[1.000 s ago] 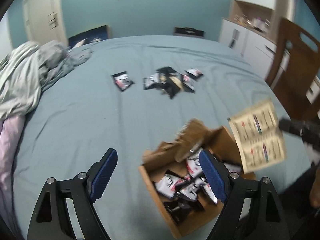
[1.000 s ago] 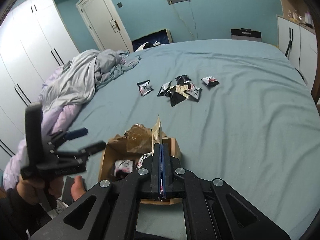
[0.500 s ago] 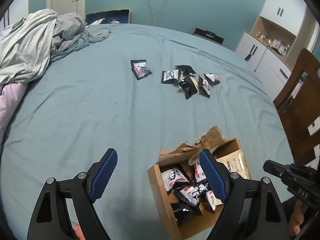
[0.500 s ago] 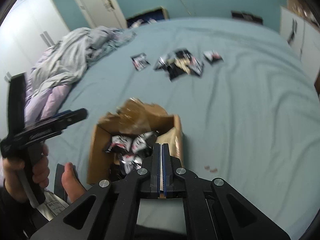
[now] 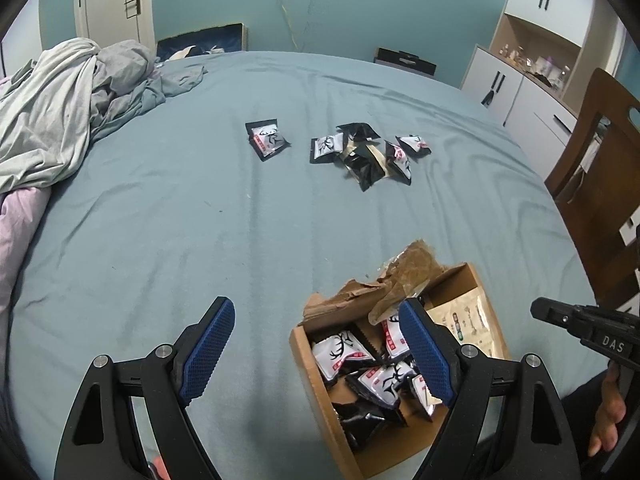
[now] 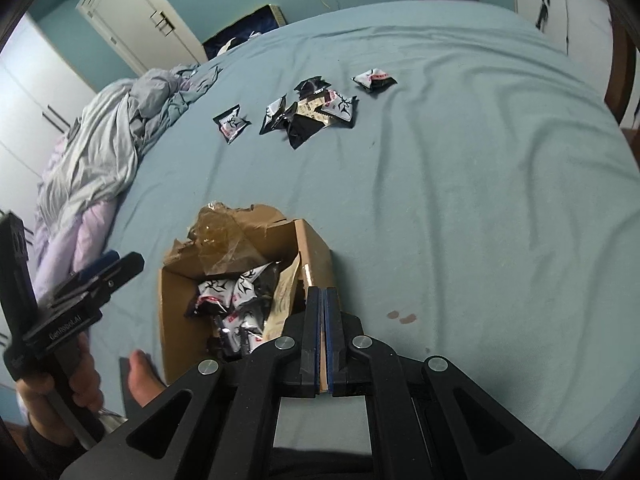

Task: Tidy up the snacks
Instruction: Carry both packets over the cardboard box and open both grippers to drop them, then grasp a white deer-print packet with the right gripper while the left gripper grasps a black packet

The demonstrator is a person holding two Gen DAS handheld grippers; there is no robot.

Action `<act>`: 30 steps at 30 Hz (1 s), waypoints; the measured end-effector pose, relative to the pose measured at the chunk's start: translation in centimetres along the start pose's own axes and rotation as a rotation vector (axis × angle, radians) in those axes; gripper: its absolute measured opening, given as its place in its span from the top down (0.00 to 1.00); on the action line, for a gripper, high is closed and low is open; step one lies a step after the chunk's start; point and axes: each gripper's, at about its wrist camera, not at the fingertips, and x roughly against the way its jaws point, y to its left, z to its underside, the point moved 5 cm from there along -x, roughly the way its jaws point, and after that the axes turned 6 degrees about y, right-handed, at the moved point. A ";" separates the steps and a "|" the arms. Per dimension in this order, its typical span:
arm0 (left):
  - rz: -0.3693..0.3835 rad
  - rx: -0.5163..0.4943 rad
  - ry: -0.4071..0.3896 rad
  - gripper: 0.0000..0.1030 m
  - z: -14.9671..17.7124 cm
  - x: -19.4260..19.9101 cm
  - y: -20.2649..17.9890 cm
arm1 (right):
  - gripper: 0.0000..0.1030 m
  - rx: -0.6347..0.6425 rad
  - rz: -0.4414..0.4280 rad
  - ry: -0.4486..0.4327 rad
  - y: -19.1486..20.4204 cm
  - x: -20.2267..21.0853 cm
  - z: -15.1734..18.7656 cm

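An open cardboard box [image 5: 310, 364] [image 6: 316, 248] sits on the blue bed near its front edge, holding several black-and-white snack packets [image 5: 340, 354] [image 6: 224, 292]. A beige packet [image 5: 464, 320] [image 6: 284, 296] leans inside against its right wall. More loose snack packets [image 5: 360, 152] [image 6: 312, 112] lie farther up the bed, one packet [image 5: 267, 139] [image 6: 231, 123] apart on the left. My left gripper [image 5: 316, 306] [image 6: 104, 272] hangs open over the box's left edge, nothing between its pads. My right gripper [image 6: 322, 292] [image 5: 540, 308] is shut and empty, just beside the box's right wall.
Crumpled grey and lilac bedding [image 5: 60, 120] fills the bed's left side. A wooden chair [image 5: 600, 168] and white cabinets [image 5: 520, 92] stand on the right. Torn brown paper [image 5: 404, 276] sticks up from the box's far end. A person's foot [image 6: 140, 376] shows beside the box.
A second ago my right gripper held the beige packet up beside the box; the packet now rests inside it. My right gripper has drawn back and lower, and the left stays open.
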 end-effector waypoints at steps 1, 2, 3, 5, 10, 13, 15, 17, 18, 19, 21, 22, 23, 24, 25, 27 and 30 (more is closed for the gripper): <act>0.000 -0.001 0.000 0.17 0.0 0.0 0.0 | 1.00 0.009 0.004 -0.002 0.2 0.0 0.0; 0.000 -0.001 -0.001 0.17 0.0 0.0 0.0 | 1.00 0.011 -0.002 -0.003 0.3 -0.1 0.1; -0.001 -0.003 -0.002 0.17 -0.1 0.0 -0.1 | 1.00 0.008 -0.017 0.003 0.4 -0.1 0.1; -0.007 -0.011 -0.005 0.17 -0.2 0.0 -0.1 | 1.00 -0.001 -0.047 0.023 0.2 -0.4 -0.1; -0.009 -0.022 -0.001 0.17 -0.3 -0.1 -0.4 | 1.00 -0.046 -0.088 0.010 -1.4 -0.6 -1.9; -0.009 -0.030 0.009 0.17 -0.3 -0.4 -0.7 | 0.90 -0.066 -0.106 0.008 -2.3 -0.7 -3.1; -0.004 -0.037 0.012 0.17 -0.3 -0.4 -0.8 | 0.55 -0.085 -0.112 0.001 -2.9 -0.8 -3.8; 0.001 -0.043 0.015 0.17 -0.3 -0.5 -1.0 | 0.22 -0.126 -0.146 -0.013 -3.5 -1.0 -4.7; 0.004 -0.044 0.016 0.17 -0.3 -0.5 -1.1 | 0.22 -0.141 -0.170 -0.012 -3.6 -1.1 -4.9; 0.007 -0.045 0.017 0.17 -0.4 -0.6 -1.2 | 0.22 -0.159 -0.201 0.001 -3.8 -1.5 -5.3; 0.015 -0.046 0.020 0.17 -0.6 -0.6 -1.3 | 0.22 -0.174 -0.210 0.036 -4.1 -2.5 -6.1; 0.021 -0.046 0.023 0.17 -0.6 -0.7 -1.4 | 0.22 -0.170 -0.193 0.041 -4.4 -2.9 -6.7; 0.026 -0.047 0.026 0.17 -0.7 -0.8 -1.5 | 0.22 -0.160 -0.170 0.036 -4.5 -3.1 -7.4; 0.033 -0.049 0.031 0.17 -0.6 -0.9 -1.6 | 0.22 -0.145 -0.142 0.029 -4.6 -3.3 -8.2; 0.041 -0.053 0.038 0.17 -0.7 -1.0 -1.7 | 0.22 -0.125 -0.116 0.028 -4.6 -3.6 -8.8; 0.055 -0.056 0.053 0.17 -0.7 -1.4 -2.0 | 0.22 -0.076 -0.084 0.041 -4.3 -4.4 -10.2; 0.058 -0.057 0.067 0.17 -0.8 -1.9 -2.1 | 0.22 -0.034 -0.041 0.050 -4.3 -5.9 -12.4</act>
